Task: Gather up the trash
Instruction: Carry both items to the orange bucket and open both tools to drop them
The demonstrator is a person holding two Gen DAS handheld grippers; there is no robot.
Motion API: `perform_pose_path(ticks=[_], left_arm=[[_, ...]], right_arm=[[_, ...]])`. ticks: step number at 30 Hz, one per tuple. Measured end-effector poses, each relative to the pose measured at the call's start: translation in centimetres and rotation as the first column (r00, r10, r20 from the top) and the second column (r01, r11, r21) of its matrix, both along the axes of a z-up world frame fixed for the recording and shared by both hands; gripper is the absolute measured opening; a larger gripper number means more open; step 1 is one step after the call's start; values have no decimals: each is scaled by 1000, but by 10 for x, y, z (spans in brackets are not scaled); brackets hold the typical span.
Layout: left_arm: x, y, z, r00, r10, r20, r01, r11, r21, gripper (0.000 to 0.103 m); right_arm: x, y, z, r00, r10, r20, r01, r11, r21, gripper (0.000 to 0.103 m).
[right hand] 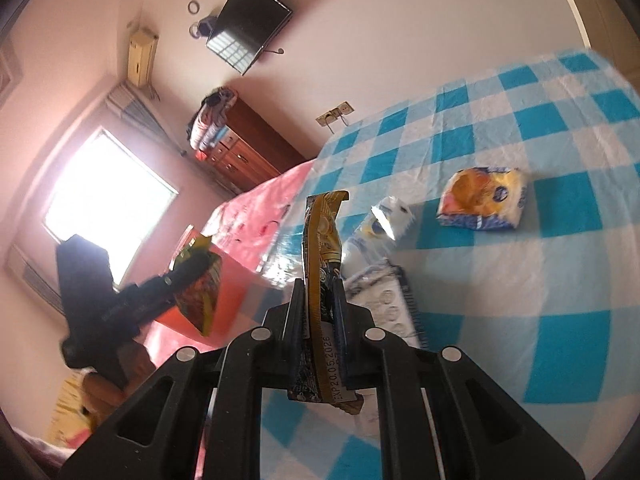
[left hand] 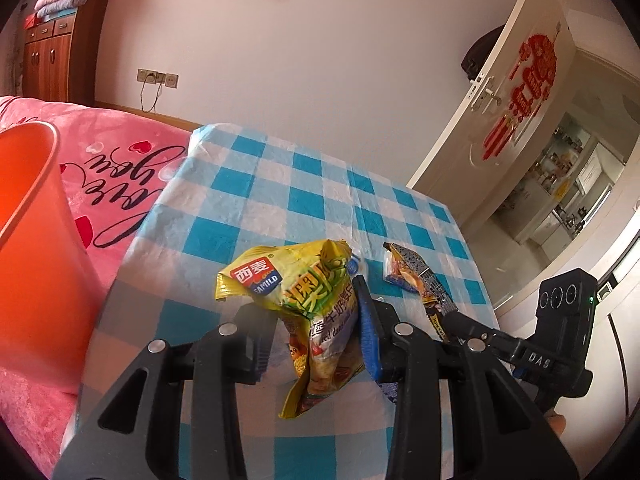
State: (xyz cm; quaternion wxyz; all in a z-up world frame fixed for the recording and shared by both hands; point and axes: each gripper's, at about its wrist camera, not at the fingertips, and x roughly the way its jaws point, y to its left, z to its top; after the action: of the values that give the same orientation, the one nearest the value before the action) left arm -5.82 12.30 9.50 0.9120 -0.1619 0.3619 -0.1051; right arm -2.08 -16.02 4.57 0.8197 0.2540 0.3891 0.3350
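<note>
My left gripper is shut on a crumpled yellow oatmeal bag and holds it above the blue-checked tablecloth. My right gripper is shut on a long gold and black wrapper, held upright; it also shows in the left wrist view. An orange bin stands at the left beside the table. In the right wrist view the left gripper with its yellow bag is over the orange bin.
An orange and blue snack packet, a small white wrapper and a white printed packet lie on the cloth. A small wrapper lies ahead in the left wrist view. A pink bed lies at the left, an open door at the right.
</note>
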Motion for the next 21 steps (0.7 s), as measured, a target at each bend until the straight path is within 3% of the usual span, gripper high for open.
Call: perform_pose_path(ticks=[12,21], left_arm=[[-26,44,23,996,36,83,-33,999,-35,38],[-58,114,60,964,195,179,-190,981,-44,38]], right_arm=[[-1,56,29,993,106,-45,-100,988,121,14],[9,152,74,963,270,-9,-267,956,119,15]])
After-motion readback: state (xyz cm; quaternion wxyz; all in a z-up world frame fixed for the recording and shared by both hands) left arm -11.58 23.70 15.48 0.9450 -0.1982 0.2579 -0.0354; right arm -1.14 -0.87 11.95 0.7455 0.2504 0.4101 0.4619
